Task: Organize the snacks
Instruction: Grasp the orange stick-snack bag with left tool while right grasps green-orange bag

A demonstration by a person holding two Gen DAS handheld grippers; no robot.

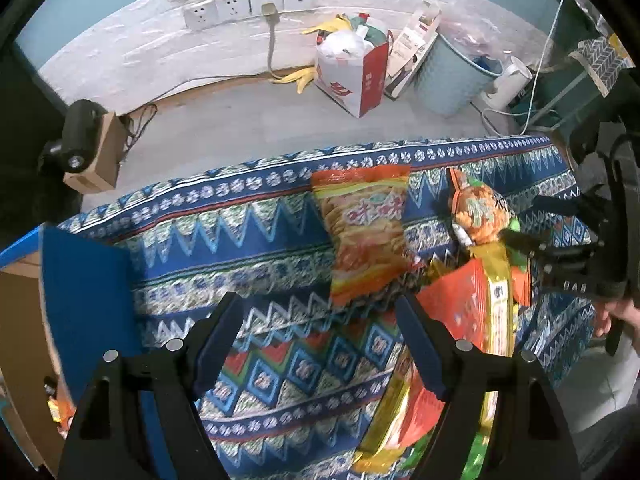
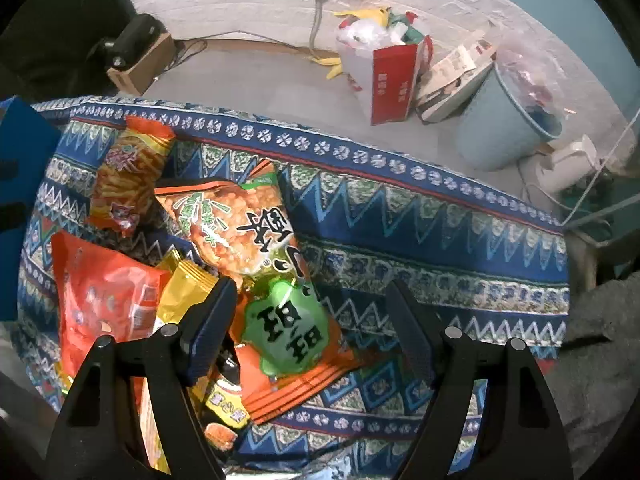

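Several snack bags lie in a heap on the patterned blue cloth (image 1: 256,240). In the left wrist view, an orange chips bag (image 1: 366,236) lies just beyond my left gripper (image 1: 318,312), which is open over bare cloth. A red bag (image 1: 456,304) and a yellow bag (image 1: 498,300) lie by its right finger. My right gripper (image 1: 520,216) hovers at the right above an orange-and-green bag (image 1: 478,208). In the right wrist view, my right gripper (image 2: 311,296) is open and points down over the orange-and-green bag (image 2: 256,232). The pads do not touch it. A red bag (image 2: 100,292), a yellow bag (image 2: 180,284) and an orange sticks bag (image 2: 128,176) lie to its left.
A blue box wall (image 1: 86,308) stands at the cloth's left end. On the floor beyond the table's far edge are a red-and-white paper bag (image 2: 384,80), a pale blue bin (image 2: 504,124), a cardboard box (image 1: 104,156) with a black device on it, and a white appliance (image 2: 568,160).
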